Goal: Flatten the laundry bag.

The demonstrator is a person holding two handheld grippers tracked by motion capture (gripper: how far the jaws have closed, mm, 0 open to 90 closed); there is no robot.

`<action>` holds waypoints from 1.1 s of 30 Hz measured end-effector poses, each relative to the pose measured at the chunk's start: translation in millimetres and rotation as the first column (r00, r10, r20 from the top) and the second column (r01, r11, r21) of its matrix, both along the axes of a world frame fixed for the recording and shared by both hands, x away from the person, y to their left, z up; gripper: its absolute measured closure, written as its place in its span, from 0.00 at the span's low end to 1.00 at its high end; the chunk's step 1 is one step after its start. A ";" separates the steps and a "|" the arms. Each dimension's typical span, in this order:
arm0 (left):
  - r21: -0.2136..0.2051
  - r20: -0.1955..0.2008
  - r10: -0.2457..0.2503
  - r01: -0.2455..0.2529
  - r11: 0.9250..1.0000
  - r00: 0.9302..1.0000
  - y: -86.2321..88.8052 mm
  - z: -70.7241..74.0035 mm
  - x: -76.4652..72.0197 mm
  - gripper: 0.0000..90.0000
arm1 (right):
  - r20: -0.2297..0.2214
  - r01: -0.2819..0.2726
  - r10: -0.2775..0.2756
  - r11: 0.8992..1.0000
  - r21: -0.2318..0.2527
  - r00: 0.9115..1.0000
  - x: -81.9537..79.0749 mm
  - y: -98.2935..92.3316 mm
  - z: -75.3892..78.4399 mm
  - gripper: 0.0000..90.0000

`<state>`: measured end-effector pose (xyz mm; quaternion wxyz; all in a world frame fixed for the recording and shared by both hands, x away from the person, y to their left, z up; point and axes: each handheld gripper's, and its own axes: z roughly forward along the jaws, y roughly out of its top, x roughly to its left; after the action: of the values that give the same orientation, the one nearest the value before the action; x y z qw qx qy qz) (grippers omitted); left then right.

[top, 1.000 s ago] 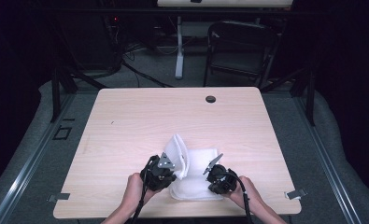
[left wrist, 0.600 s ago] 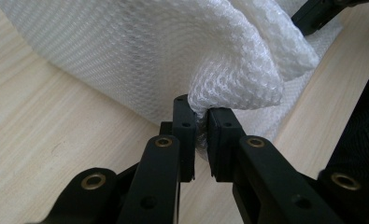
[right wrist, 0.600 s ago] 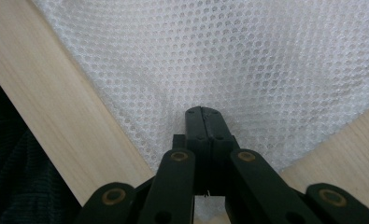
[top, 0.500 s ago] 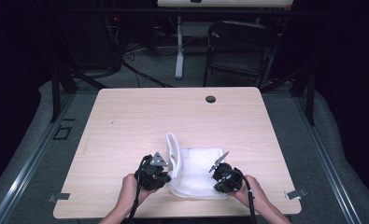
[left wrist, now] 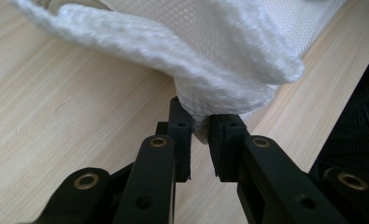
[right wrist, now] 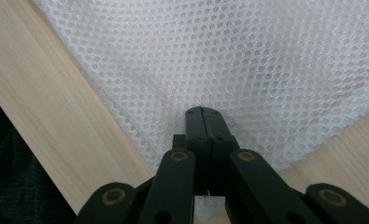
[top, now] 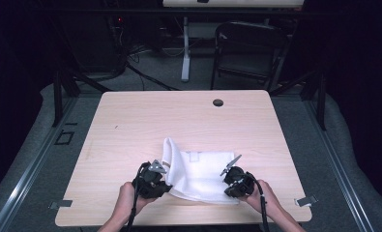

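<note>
**Folded flap drawn lower, both corners clamped**

Shifted outward toward 9 o'clock since the earlier frames: left gripper [top: 165, 180], with the raised fold now lying lower. Jaws just eased apart slightly, yet still pinching a bunched corner of the white mesh-weave cloth [top: 198, 174]. Held low at 7 o'clock on the pale wood-grain table [top: 130, 125], hand wrapped behind. Right gripper [top: 227, 187] at 5 o'clock, jaws pressed together over the near corner. Cloth soft, dotted with fine holes, fuzzy at its rolled edge, lying flat mid-table toward the near edge.
</note>
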<state>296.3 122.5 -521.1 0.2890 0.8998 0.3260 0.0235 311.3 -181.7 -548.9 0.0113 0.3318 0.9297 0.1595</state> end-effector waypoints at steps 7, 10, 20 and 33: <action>0.025 -0.030 -0.002 0.003 1.000 1.000 11.0 -1.2 -1.6 0.76 | 0.002 -0.002 0.002 1.000 -0.002 1.000 1.1 -1.8 0.1 1.00; 0.035 -0.048 0.024 -0.022 0.999 0.999 21.3 -0.5 -2.6 0.57 | -0.001 -0.001 0.001 1.000 0.000 1.000 2.6 -3.3 0.2 1.00; -0.007 -0.008 0.155 -0.155 0.988 0.988 54.3 10.1 -7.6 0.25 | -0.006 0.012 -0.012 1.000 0.016 1.000 3.2 -4.5 0.4 0.97; 0.022 0.035 0.187 -0.188 0.982 0.982 66.2 16.6 -11.6 0.20 | 0.004 0.025 -0.026 0.999 0.047 1.000 3.1 -11.5 10.1 0.77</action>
<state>284.7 188.7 -504.5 0.2794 0.8682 0.4041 0.0693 314.4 -193.2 -538.8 0.0074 0.3434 0.9213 0.1820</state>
